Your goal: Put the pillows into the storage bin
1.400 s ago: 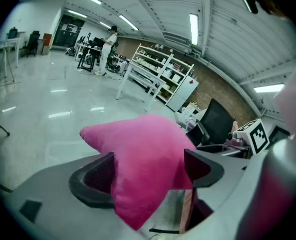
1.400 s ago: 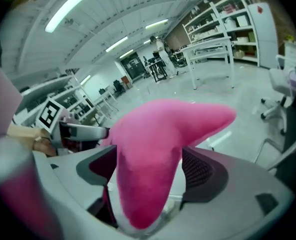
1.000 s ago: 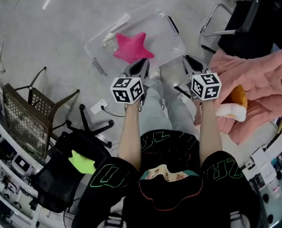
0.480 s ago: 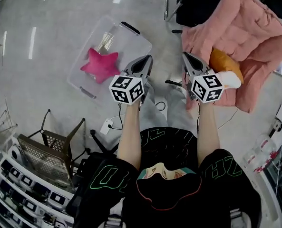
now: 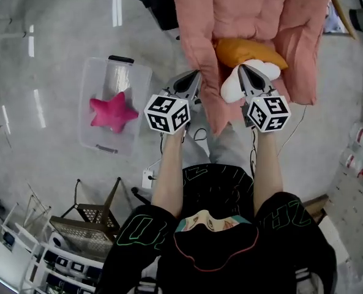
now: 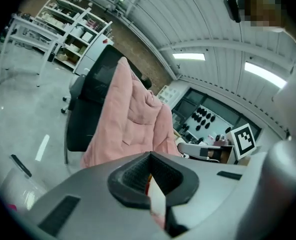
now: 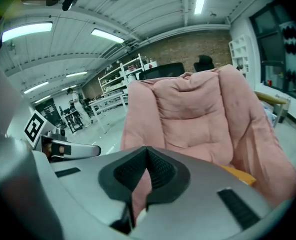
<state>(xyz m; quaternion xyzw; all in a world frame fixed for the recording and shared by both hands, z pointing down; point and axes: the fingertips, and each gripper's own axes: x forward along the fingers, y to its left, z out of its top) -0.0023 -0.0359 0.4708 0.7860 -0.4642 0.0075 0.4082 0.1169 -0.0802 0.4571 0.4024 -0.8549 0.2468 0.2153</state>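
Observation:
A pink star pillow (image 5: 112,112) lies in the clear storage bin (image 5: 127,72) on the floor at left. An orange and white pillow (image 5: 248,54) rests on a pink quilt (image 5: 248,11) draped over a chair at the top. My left gripper (image 5: 192,78) is shut and empty, its tips at the quilt's hanging edge. My right gripper (image 5: 245,72) is also shut and empty, just beside the pillow's white end. The left gripper view has the shut left gripper (image 6: 150,156) facing the quilt (image 6: 133,119). The right gripper (image 7: 147,151) faces the quilt (image 7: 202,109) and the orange pillow's edge (image 7: 237,174).
A black chair (image 6: 88,109) carries the quilt. A wire basket (image 5: 83,228) and shelving stand at the lower left. A cable (image 5: 199,133) lies on the floor by my legs. Bottles (image 5: 359,149) stand at the right edge.
The view has swung from the bin to the quilt-covered chair. Both grippers now sit by the orange and white pillow, and the bin with the star pillow has slid to the left.

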